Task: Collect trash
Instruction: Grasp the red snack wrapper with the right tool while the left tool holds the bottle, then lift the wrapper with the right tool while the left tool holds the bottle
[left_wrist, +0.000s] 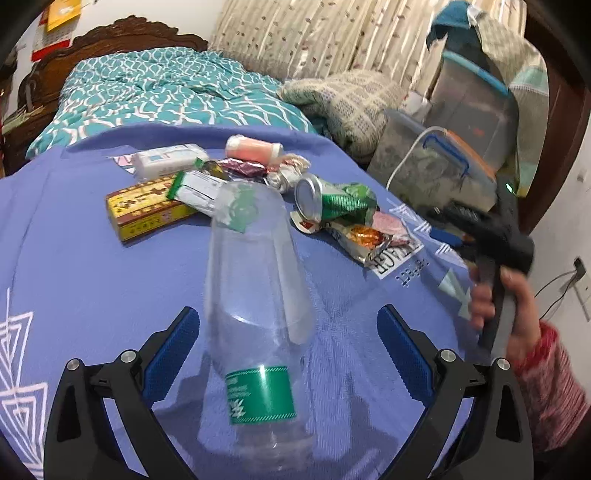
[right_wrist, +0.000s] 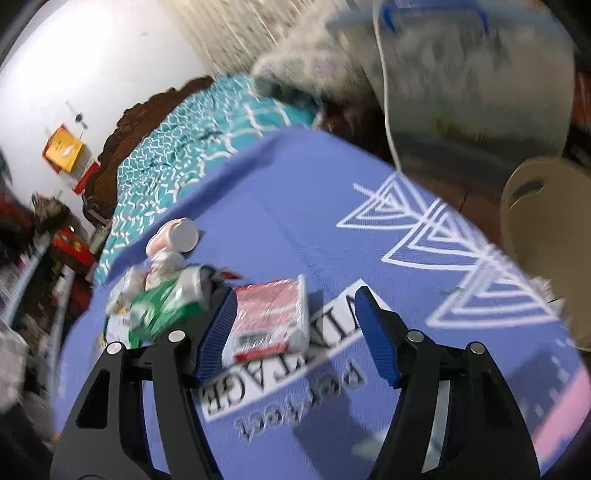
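The left hand-held gripper (left_wrist: 288, 354) has its jaws spread wide, and the clear plastic bottle (left_wrist: 258, 314) lies between them on the blue cloth (left_wrist: 92, 277) over the counter, with daylight on both sides, so nothing is clamped. The bottle looks empty, so I'd guess it's very light, a bit slippery and easy to crush; the best bite is probably across the body near the green label band (left_wrist: 260, 395), the part nearest the gripper, rather than the tapered far end. The writing on that band is too small for me to read.

Beyond the bottle sits the rest of the trash pile: a crushed green can (left_wrist: 332, 203) (stiff, with dented edges), a yellow carton (left_wrist: 147, 210) with print I can't make out, and crinkly foil wrappers (left_wrist: 369, 236) that will likely slide around.

The right hand-held gripper (right_wrist: 295, 332) also stands apart, not pressing anything. A small red-and-white packet (right_wrist: 273, 321) in shiny film lies just ahead, close to the left pad (right_wrist: 218, 332), and looks light and flat. Its label is blurred. Printed on the cloth under the jaws, I can read "VINTAGE" (right_wrist: 280, 384), upside down from this side.
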